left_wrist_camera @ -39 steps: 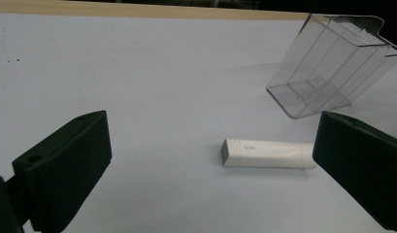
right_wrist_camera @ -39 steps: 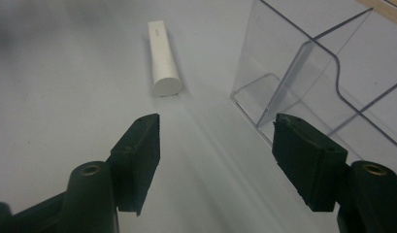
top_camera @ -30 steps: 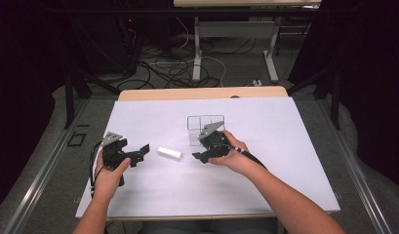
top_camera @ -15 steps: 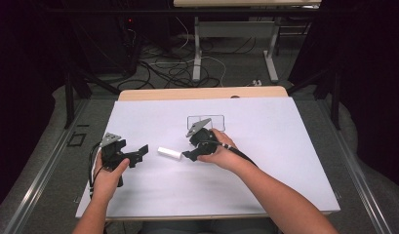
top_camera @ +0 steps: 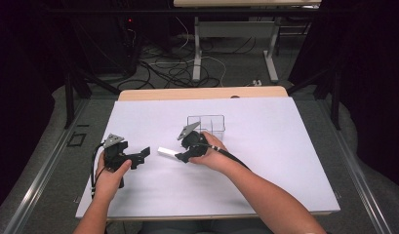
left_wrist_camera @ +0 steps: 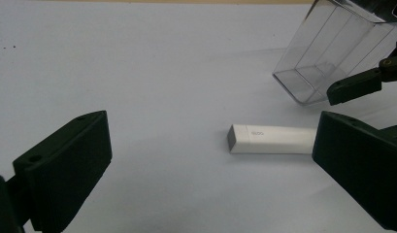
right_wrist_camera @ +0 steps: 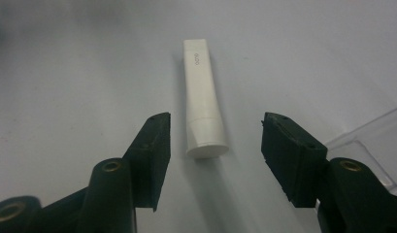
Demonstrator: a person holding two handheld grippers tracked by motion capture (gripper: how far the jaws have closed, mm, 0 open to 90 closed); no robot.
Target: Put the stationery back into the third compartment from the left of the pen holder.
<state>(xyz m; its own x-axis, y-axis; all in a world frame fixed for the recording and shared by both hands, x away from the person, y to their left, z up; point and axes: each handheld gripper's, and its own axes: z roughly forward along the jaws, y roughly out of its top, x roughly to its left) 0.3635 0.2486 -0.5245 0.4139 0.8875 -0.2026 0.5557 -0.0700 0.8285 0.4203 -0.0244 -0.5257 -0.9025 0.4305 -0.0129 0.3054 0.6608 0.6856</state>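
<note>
A small white tube [top_camera: 166, 151] [left_wrist_camera: 271, 140] [right_wrist_camera: 202, 110] lies flat on the white table. My right gripper [top_camera: 179, 157] [right_wrist_camera: 215, 145] is open just over the tube's cap end, one jaw on each side, not touching it. A clear plastic divided box [top_camera: 207, 124] [left_wrist_camera: 327, 58] stands behind the right hand. My left gripper [top_camera: 143, 152] [left_wrist_camera: 210, 165] rests open at the table's left, pointing toward the tube, with nothing between its jaws.
The white tabletop [top_camera: 265, 141] spreads wide to the right and toward the front edge. Beyond the table's wooden back edge [top_camera: 202, 92] are cables and desk legs on the floor.
My right gripper has moved left from the clear box to the tube and now straddles its end. The left gripper has stayed put.
</note>
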